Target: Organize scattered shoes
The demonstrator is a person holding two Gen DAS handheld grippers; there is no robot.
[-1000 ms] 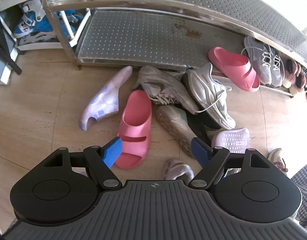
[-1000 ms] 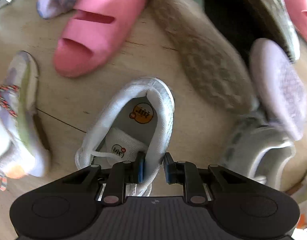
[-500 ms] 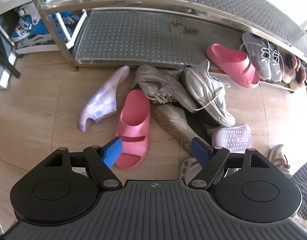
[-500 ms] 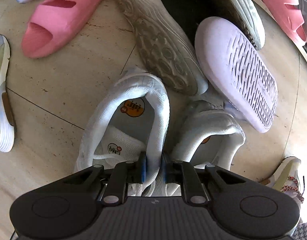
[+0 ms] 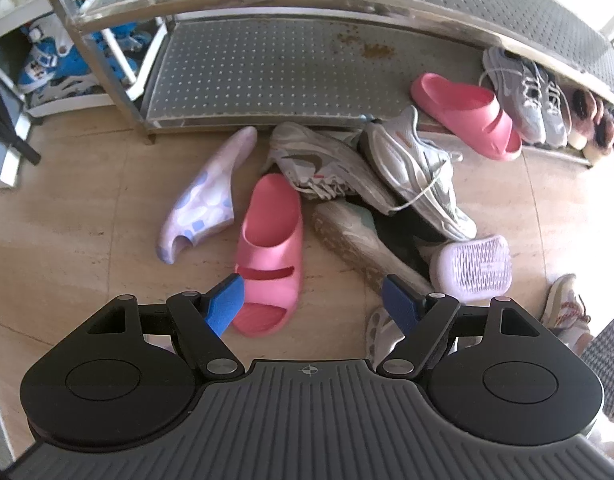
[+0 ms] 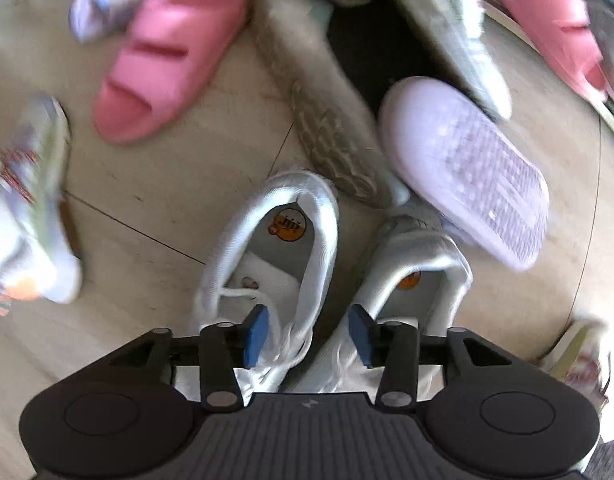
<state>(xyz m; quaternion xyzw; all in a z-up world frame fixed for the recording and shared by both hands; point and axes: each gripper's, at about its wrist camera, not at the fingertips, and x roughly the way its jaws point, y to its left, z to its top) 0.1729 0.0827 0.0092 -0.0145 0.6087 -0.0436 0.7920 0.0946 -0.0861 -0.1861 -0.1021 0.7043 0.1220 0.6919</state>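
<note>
In the right wrist view, two white sneakers stand side by side on the floor, one (image 6: 267, 248) on the left and its mate (image 6: 423, 264) on the right. My right gripper (image 6: 309, 334) hovers over their inner walls; its jaws are opening and the pads press on nothing. In the left wrist view my left gripper (image 5: 313, 304) stands open and empty above the floor, with a pink slide (image 5: 269, 252) just beyond its left pad. A second pink slide (image 5: 467, 114) lies on the rack's low shelf (image 5: 267, 76).
Grey-white trainers (image 5: 411, 172) and an upturned sole (image 5: 359, 244) are piled before the metal rack. A lilac patterned slipper (image 5: 203, 204) lies left, a lilac sole-up slipper (image 5: 475, 268) right. Grey sneakers (image 5: 523, 92) sit on the shelf's right end. A multicoloured sneaker (image 6: 27, 208) lies at the left.
My right gripper carried the white sneaker beside its mate, let go of its wall and rose, jaws now apart. The left gripper has hardly moved.
</note>
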